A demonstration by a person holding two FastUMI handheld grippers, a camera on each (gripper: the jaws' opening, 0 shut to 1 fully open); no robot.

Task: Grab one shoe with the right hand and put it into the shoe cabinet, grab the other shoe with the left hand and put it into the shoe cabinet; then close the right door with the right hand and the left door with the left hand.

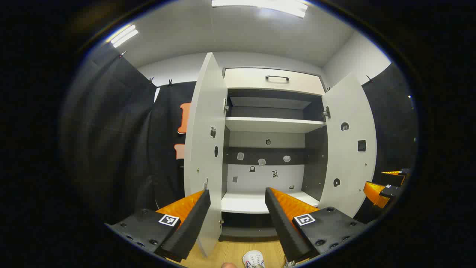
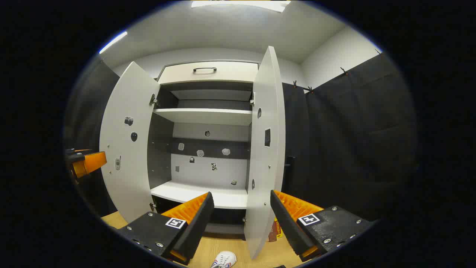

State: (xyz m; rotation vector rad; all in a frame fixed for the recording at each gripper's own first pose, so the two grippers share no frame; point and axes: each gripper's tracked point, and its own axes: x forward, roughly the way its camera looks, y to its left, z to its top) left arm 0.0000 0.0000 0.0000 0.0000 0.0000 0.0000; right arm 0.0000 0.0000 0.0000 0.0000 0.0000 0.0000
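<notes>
Facing an open shoe cabinet [image 1: 273,149] straight ahead of both tools, well apart from them, its two doors swung wide. Showing the left door [image 1: 205,149] edge-on just beyond the left tool's left finger in the left gripper view, and the right door [image 2: 266,149] edge-on between and beyond the right tool's fingers in the right gripper view. Displaying a drawer front with a dark handle [image 1: 277,78] up top, an upper shelf [image 1: 273,124] under it, and a lower shelf [image 1: 256,204] just above the fingertips, bare of shoes. Standing over a wooden floor [image 1: 232,251] below the cabinet. Holding the left tool [image 1: 238,195] spread wide, pinching nothing. Holding the right tool [image 2: 241,197] likewise spread, gripping nothing; peeking in as well at the far right edge of the left gripper view. Lying on the floor below and between the fingers of each tool, one white shoe [image 2: 224,259] with coloured trim, cut off at the bottom edge, untouched. Catching something small, reddish and yellow [image 2: 276,229] on the floor behind the right door's lower corner; cannot tell what it is.
</notes>
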